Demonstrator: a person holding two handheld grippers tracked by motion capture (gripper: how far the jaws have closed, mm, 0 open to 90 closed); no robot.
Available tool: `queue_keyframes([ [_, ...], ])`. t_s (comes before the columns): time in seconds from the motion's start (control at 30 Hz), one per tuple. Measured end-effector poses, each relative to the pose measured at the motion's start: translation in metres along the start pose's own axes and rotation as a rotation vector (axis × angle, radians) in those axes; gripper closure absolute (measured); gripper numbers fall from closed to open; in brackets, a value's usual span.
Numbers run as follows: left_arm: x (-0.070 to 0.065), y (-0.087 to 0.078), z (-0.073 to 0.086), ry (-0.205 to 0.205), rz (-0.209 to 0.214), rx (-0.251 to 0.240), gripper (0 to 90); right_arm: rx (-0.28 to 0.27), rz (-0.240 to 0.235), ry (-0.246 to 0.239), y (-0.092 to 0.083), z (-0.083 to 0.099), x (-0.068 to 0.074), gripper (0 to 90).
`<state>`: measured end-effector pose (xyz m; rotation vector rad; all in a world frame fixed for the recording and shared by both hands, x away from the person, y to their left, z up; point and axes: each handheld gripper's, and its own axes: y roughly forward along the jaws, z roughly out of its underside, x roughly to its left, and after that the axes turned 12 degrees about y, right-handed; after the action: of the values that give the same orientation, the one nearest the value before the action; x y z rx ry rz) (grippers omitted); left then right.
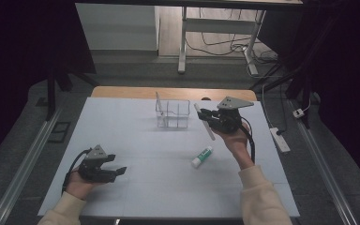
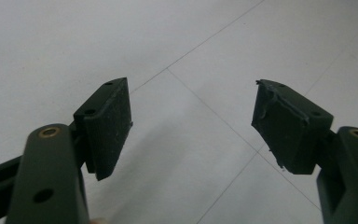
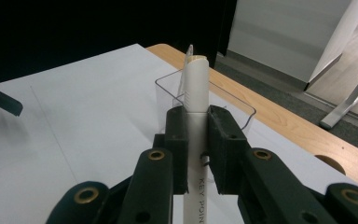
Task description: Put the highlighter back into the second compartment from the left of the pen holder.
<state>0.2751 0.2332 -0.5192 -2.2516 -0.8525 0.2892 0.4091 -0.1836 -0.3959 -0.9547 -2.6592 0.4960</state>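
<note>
White sheet (image 1: 136, 140) covers most of the wooden table (image 1: 122, 92), frame centre. Small tube with green cap (image 1: 201, 156) lies right of centre on the sheet. White power strip (image 1: 280, 139) on floor, right. Desk legs (image 1: 183, 42) and cables (image 1: 225, 47), top.

The right gripper's (image 3: 196, 149) jaws are hiding a band of the white pen (image 3: 196, 93), and the bottom edge is cutting the pen's print off after "KEY POIN". Beyond the jaws, the pen is covering part of the clear box (image 3: 233, 100). At the left edge, the left gripper (image 3: 0, 100) is showing only in part. The tube's (image 1: 202, 156) label is reading too small.
</note>
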Motion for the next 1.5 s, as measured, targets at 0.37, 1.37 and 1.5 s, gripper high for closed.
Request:
queue_keyframes([
  [0.37,0.000,0.000,0.000,-0.001,0.000,0.000,28.0,-0.015,0.000,0.009,0.009,-0.005,0.001,77.6],
  [1.37,0.000,0.000,0.000,0.001,0.001,0.000,28.0,-0.066,-0.021,0.016,0.037,-0.024,0.007,77.6],
  [1.5,0.000,0.000,0.000,0.001,0.001,-0.001,28.0,-0.073,-0.022,0.021,0.041,-0.027,0.007,77.6],
])
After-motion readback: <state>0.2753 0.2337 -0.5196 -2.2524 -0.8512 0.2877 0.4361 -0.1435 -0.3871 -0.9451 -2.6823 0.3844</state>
